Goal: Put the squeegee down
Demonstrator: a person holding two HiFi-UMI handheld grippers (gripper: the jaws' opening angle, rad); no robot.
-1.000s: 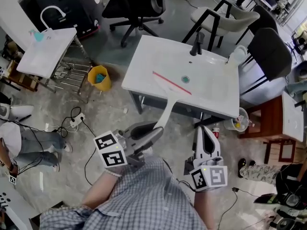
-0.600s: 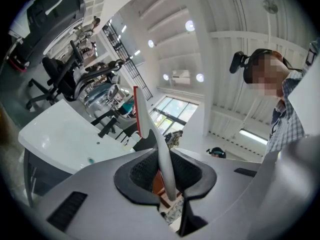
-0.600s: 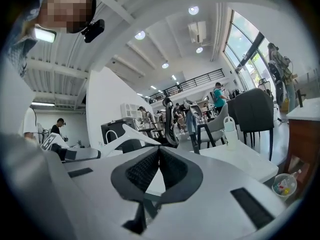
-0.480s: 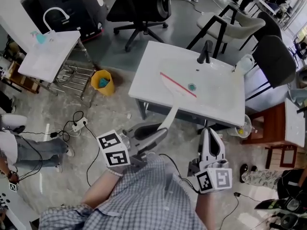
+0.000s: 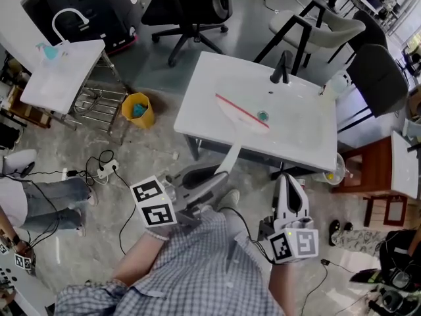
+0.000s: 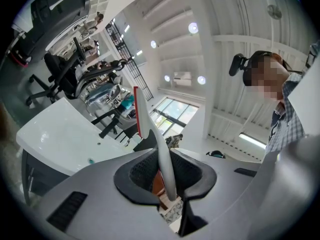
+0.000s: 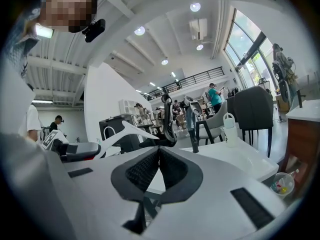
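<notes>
While the head view looks down on the whole layout, only there do you see the squeegee (image 5: pixel 231 145) at full length: its white handle crosses the near edge of the white sink top (image 5: pixel 197 104), and its red-edged blade lies above the near left part of the basin, ending just short of the drain (image 5: pixel 263 116). The tap (image 5: pixel 281 68) stands at the far edge. Whether the blade rests on the sink or hangs just over it, I cannot tell.

The left gripper (image 5: pixel 214 180) sits off the near edge. Its own view shows what the head view hides: the left gripper (image 6: pixel 167 176) has its jaws partly apart, with the dark pads clamped on the squeegee (image 6: pixel 159 149) by the handle's end.

The right gripper (image 5: pixel 289 182) hangs off the near right corner. In its own view the right gripper (image 7: pixel 159 166) has its pads pressed together with nothing between them.
</notes>
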